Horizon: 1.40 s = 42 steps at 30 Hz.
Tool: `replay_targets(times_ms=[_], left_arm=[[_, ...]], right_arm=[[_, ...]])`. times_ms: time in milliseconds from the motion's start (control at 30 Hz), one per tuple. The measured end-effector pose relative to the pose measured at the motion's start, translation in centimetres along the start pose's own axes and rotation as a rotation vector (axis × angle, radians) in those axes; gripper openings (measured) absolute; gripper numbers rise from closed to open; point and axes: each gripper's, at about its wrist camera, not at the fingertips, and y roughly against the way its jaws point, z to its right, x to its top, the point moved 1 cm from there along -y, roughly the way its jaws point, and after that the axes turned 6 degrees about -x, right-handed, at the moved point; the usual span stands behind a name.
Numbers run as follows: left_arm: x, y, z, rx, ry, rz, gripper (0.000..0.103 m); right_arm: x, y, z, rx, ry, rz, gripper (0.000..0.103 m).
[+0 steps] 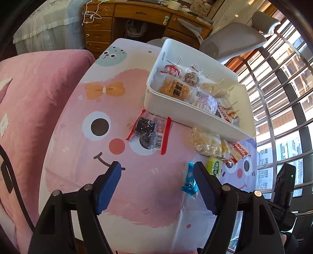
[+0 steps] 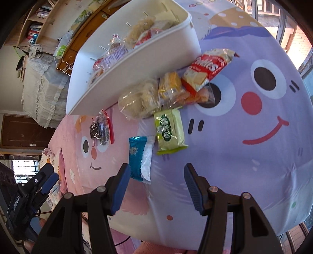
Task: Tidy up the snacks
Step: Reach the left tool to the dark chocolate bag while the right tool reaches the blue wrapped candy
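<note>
Setting: bedroom with a wooden desk [image 1: 137,17], a grey office chair [image 1: 234,39] and a barred window; work takes place on a counter [image 1: 137,195] under a cartoon-face cloth.
Landmark: white bin [image 1: 195,121], on the far part of the counter, already holding several wrapped snacks.
Loose snacks, near side of the white bin: red-edged packet of dark pieces [image 1: 150,132], close to the bin's left corner; clear bag of pale puffs [image 2: 137,99], yellow packet [image 2: 170,86] and red-and-white cracker packet [image 2: 207,68], clustered against the bin's wall.
Loose snacks, further out from the white bin: green packet [image 2: 170,131]; blue-and-white packet [image 2: 140,158], nearest the onlooker.
Left hand-held gripper [image 1: 156,170]: released, jaws spread wide, nothing between them; blue-and-white packet just beside its right finger.
Right hand-held gripper [image 2: 156,172]: released, empty, raised above the counter, with the blue-and-white packet just ahead of its left finger.
Step in hand: by appearance, partway through; choosing the next loose snack.
Next move: likely lowering one released gripper astride the blue-and-white packet, closing on its flat edges, then carrying it into the white bin.
</note>
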Motion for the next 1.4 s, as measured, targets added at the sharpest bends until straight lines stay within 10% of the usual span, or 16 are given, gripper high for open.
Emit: replay_targets(times_ms=[767,1400], left_arm=[[3.5,-8.8,-3.3,-0.078,-0.152,-0.155,0.075],[5.6,-14.6,-3.3,-0.116,-0.268,-0.059,0.066]], right_arm=[[-2.4,-4.5,-5.1,-0.227,-0.050,0.063,0.058],[-4.4,-8.1,-9.2,-0.446,0.097,0.218,0.058]])
